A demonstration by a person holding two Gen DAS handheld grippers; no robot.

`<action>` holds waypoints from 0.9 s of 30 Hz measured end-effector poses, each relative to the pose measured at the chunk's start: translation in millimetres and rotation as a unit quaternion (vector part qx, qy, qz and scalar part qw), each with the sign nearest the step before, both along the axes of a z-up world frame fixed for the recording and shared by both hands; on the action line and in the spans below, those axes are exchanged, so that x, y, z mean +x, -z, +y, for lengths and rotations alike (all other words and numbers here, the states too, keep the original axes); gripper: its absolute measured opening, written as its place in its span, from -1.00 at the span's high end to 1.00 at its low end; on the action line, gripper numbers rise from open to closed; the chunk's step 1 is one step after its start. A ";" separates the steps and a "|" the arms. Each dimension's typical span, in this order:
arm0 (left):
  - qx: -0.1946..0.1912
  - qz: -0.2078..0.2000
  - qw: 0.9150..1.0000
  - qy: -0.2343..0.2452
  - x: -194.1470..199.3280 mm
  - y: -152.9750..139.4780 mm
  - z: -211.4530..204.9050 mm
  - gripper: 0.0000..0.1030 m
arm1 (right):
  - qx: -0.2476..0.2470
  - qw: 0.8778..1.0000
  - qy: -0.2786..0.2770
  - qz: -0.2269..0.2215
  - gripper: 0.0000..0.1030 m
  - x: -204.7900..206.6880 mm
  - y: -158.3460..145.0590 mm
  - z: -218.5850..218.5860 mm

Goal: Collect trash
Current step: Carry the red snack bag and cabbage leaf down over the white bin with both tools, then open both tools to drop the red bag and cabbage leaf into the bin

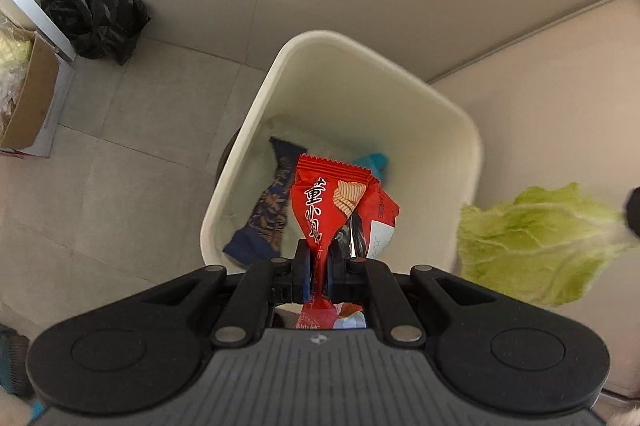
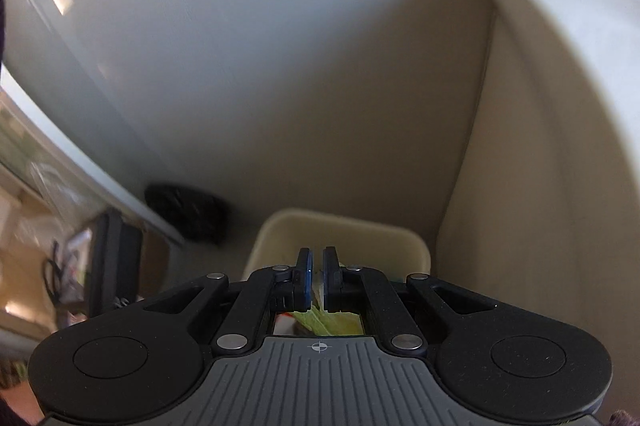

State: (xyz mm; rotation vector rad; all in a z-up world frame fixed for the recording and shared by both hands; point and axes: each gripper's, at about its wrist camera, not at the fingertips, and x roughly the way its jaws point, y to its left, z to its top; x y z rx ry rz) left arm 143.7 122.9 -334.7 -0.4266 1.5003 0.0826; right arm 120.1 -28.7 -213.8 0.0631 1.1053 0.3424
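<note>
Nearest the lens in the left wrist view, the left gripper (image 1: 318, 258) is seen w/ jaws pinched almost fully together on a red snack wrapper (image 1: 332, 202). Wrapper is clamped at its lower part, the rest fanning out beyond the fingertips; a bit of it also shows behind the pads, close to the gripper body. It is held directly above the open mouth of a cream trash bin (image 1: 460, 162), approx. centred over the opening.

Inside the bin, a dark blue patterned wrapper (image 1: 268, 210) is seen lying against the left wall, and a teal scrap (image 1: 374, 162) is partly hidden behind the red wrapper. Bin bottom looks lined w/ something pale; what it is cannot be made out.

A green lettuce leaf (image 1: 536, 242) is seen at right, just outside the bin's right rim, pinched at its far edge by a dark object at frame edge.

In the right wrist view, the right gripper (image 2: 317, 262) is shown w/ pads brought close, only a thin slit left between them. A pale green leaf stalk is visible low between the pads, so the leaf is gripped there. The bin rim is seen just beyond the fingertips.

On the tiled floor (image 1: 132, 130), a black plastic bag (image 1: 94, 18) sits against the wall, well apart from the bin, and a cardboard box (image 1: 28, 98) is seen at far left.
</note>
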 end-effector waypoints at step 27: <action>0.032 0.024 0.996 0.081 18.9 34.7 -19.0 0.08 | -0.057 0.991 -0.006 0.117 0.13 63.5 93.3 35.6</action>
